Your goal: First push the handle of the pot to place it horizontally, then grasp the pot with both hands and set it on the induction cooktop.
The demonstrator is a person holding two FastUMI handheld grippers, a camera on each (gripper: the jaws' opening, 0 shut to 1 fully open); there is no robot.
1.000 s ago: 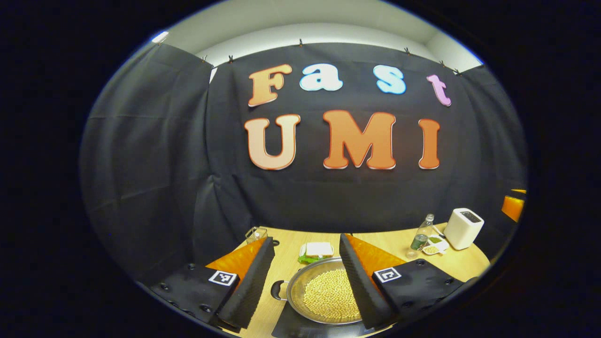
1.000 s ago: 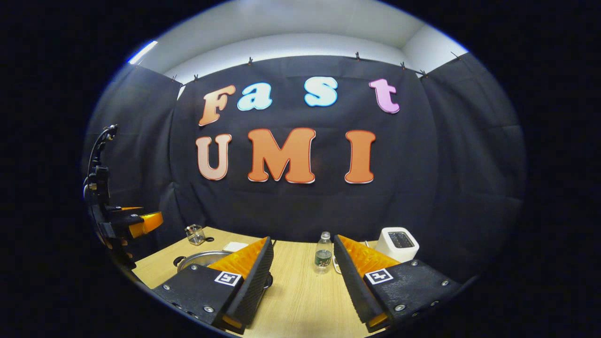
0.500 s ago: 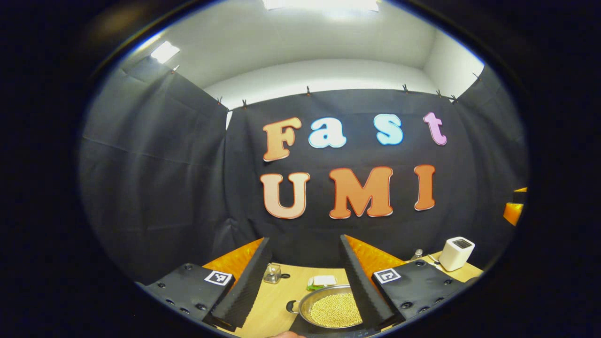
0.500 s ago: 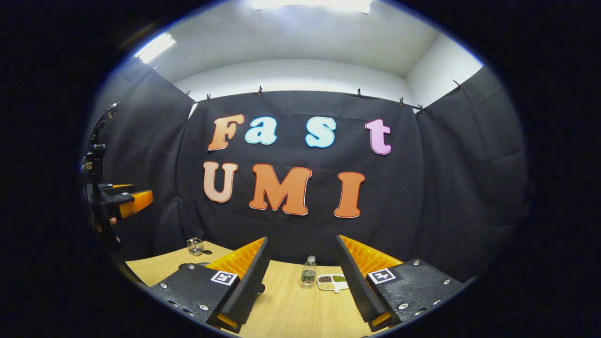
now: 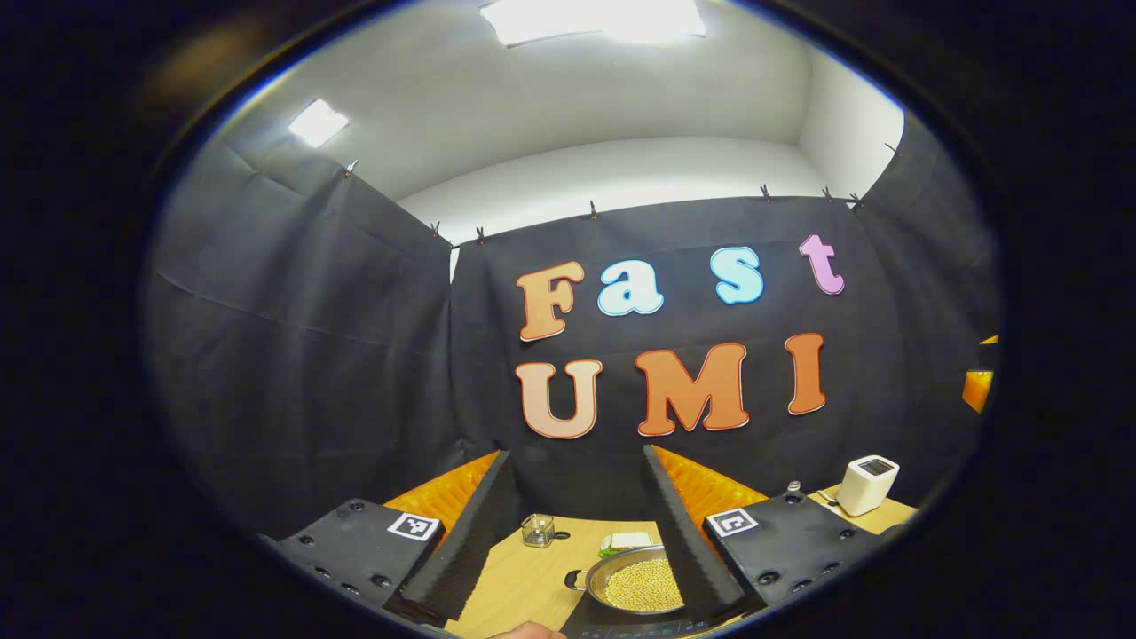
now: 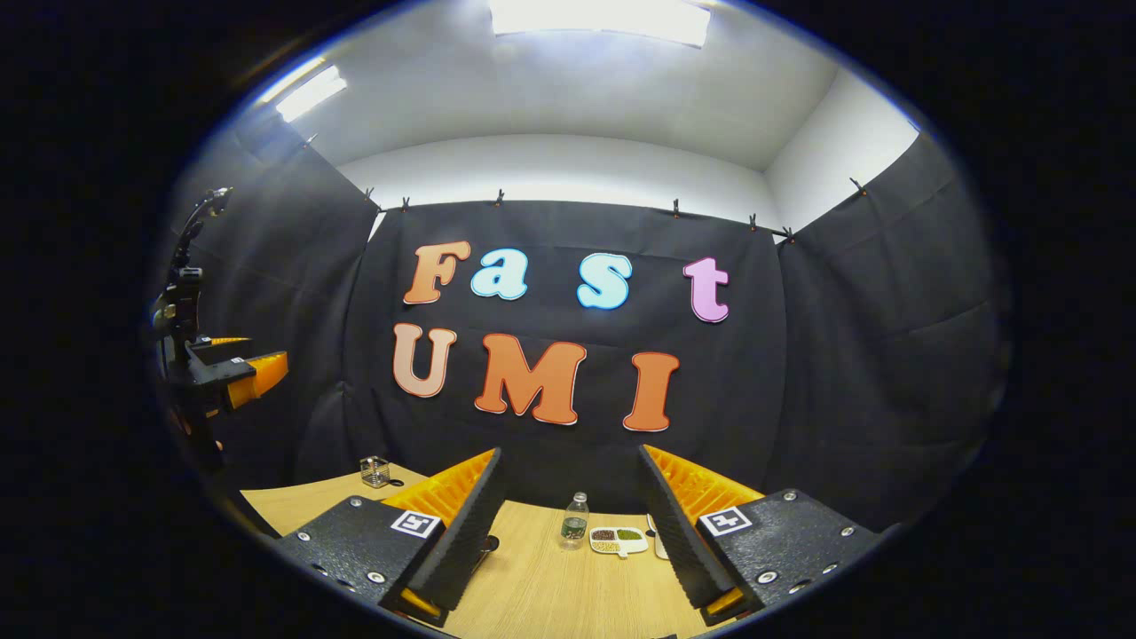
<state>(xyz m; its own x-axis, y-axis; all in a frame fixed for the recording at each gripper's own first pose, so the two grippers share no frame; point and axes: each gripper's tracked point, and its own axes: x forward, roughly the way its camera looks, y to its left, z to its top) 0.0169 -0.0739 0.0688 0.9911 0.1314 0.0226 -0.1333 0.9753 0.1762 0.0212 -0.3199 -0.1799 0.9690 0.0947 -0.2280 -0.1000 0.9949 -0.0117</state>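
The pot (image 5: 632, 581) is partly hidden behind a finger, and the induction cooktop (image 5: 612, 628) is cut off by the edge. The small dish's (image 6: 619, 538) contents are perhaps beans, too small to tell.

pot (image 5: 635, 581) sits on the cooktop (image 5: 621, 628), glass jar (image 5: 537, 530) behind it to the left, toaster (image 5: 867, 485) off right on the table (image 5: 510, 581).

Black cloth walls (image 6: 852, 355), white ceiling (image 6: 568, 98), wooden table (image 6: 568, 595).

Silver pot (image 5: 632, 581) of yellow beans, light wood-grain table (image 6: 568, 590), white toaster (image 5: 867, 485).
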